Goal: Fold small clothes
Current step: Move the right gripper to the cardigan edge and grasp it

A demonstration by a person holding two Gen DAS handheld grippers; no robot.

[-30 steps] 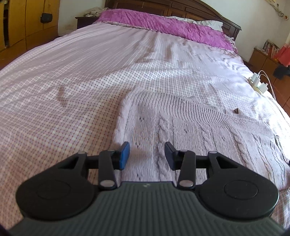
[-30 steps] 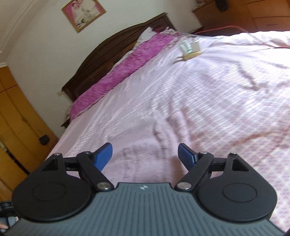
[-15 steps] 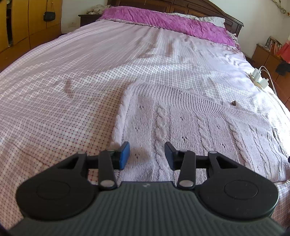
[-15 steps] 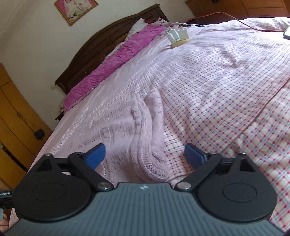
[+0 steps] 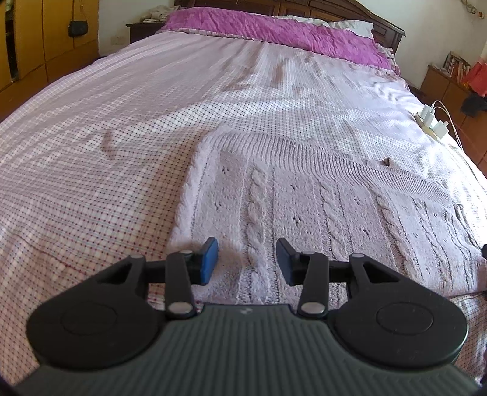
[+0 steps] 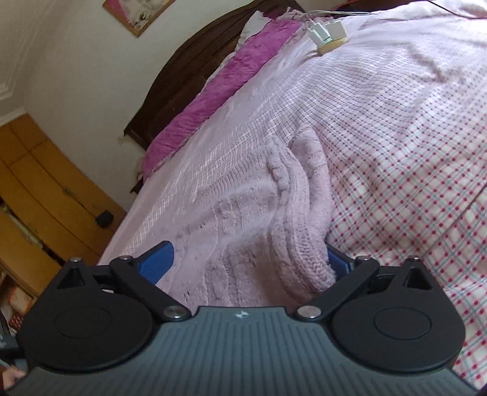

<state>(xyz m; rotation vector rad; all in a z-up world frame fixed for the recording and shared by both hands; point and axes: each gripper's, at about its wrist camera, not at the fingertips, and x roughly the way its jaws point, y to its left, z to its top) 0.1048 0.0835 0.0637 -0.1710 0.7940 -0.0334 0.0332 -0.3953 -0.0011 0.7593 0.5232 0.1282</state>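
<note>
Right tongs point(image 6: 248, 262) spread wide around the bunched edge of the pale pink cable-knit sweater point(image 6: 243, 219) lying on the checked bed sheet point(image 6: 411, 152), gripping nothing. Left tongs point(image 5: 247, 260) half open, empty, over its hem. Risk: pinching sheet too, dragging everything.

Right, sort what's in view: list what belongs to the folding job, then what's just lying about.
Job: knitted pink garment; left gripper, open above its hem; right gripper, open around a bunched fold.

Lying about: power strip with chargers; purple pillow; small black bag.
</note>
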